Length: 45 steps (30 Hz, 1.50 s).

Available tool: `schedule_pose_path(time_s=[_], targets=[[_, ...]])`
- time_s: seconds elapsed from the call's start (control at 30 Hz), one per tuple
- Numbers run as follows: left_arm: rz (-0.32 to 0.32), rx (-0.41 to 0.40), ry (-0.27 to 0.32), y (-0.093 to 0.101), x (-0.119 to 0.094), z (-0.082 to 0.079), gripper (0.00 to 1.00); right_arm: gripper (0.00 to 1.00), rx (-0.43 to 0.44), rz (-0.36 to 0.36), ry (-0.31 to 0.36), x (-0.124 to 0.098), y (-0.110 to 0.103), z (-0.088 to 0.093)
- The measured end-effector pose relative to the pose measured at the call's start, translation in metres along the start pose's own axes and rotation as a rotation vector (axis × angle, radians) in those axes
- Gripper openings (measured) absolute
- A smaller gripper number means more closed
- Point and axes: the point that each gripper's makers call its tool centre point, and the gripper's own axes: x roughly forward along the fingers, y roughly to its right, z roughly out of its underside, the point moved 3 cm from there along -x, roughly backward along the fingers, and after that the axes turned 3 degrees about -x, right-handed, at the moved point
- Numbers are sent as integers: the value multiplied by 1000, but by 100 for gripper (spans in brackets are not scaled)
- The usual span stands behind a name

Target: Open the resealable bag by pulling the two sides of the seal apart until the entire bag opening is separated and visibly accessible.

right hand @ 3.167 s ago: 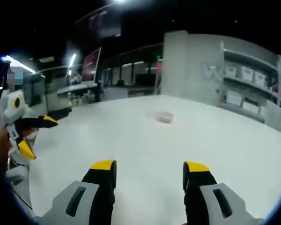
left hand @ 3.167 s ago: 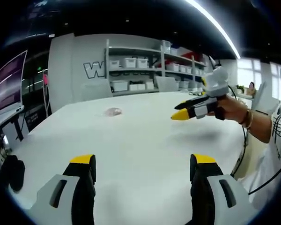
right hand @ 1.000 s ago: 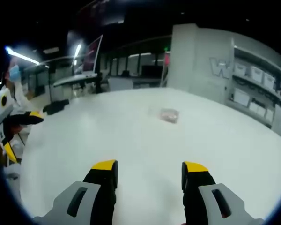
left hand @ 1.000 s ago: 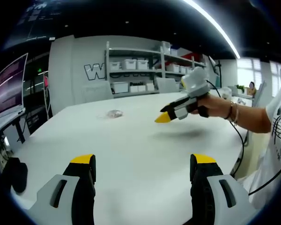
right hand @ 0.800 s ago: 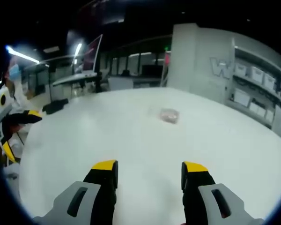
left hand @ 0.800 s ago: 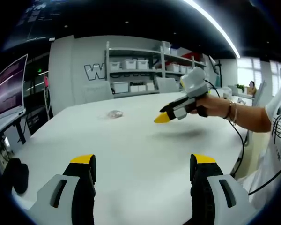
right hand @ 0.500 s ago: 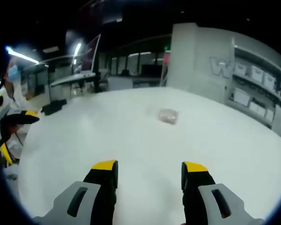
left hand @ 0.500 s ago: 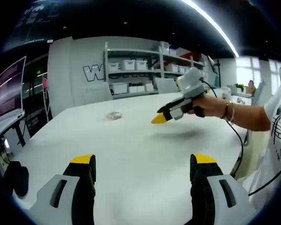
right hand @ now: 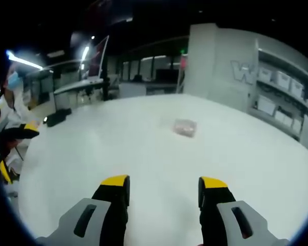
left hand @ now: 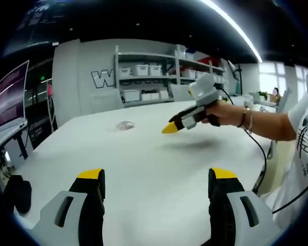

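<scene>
A small clear resealable bag (left hand: 125,124) with something pinkish inside lies flat on the white table (left hand: 154,159), far ahead of my left gripper (left hand: 156,177), which hovers open and empty over the near part of the table. In the right gripper view the bag (right hand: 185,127) lies well beyond my right gripper (right hand: 163,182), also open and empty. From the right of the left gripper view, the right gripper (left hand: 170,128) reaches in, held in a person's hand (left hand: 223,111), its yellow tip pointing toward the bag. The left gripper (right hand: 15,148) shows at the left edge of the right gripper view.
Shelves with white bins (left hand: 143,69) stand against the back wall. A monitor (left hand: 10,95) is at the left, and a dark object (left hand: 15,192) sits off the table's left edge. A cable (left hand: 262,164) hangs from the right gripper. The person's sleeve (left hand: 305,148) is at the right.
The right gripper has moved leftward over the table, nearer to the bag. The left gripper has stayed about where it was. Both remain open.
</scene>
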Motion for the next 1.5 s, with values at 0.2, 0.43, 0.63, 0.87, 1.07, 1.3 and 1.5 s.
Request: schedule_pose_path(time_s=[0.2, 0.43, 0.63, 0.87, 1.07, 1.3, 1.5], targets=[[0, -3, 2, 1, -1, 1, 81, 53, -5, -3, 0, 4, 0, -2], [2, -4, 6, 1, -2, 0, 81, 52, -12, 2, -8, 12, 5, -4], [4, -5, 10, 2, -2, 0, 81, 51, -18, 6, -10, 17, 8, -7], [1, -9, 12, 0, -2, 1, 81, 49, -26, 9, -16, 24, 10, -9], [5, -12, 10, -1, -1, 2, 81, 49, -45, 2, -24, 31, 9, -12], [-3, -14, 12, -4, -2, 1, 81, 49, -40, 1, -20, 38, 10, -16], [4, -15, 4, -3, -1, 2, 82, 48, -35, -2, -21, 42, 9, -16]])
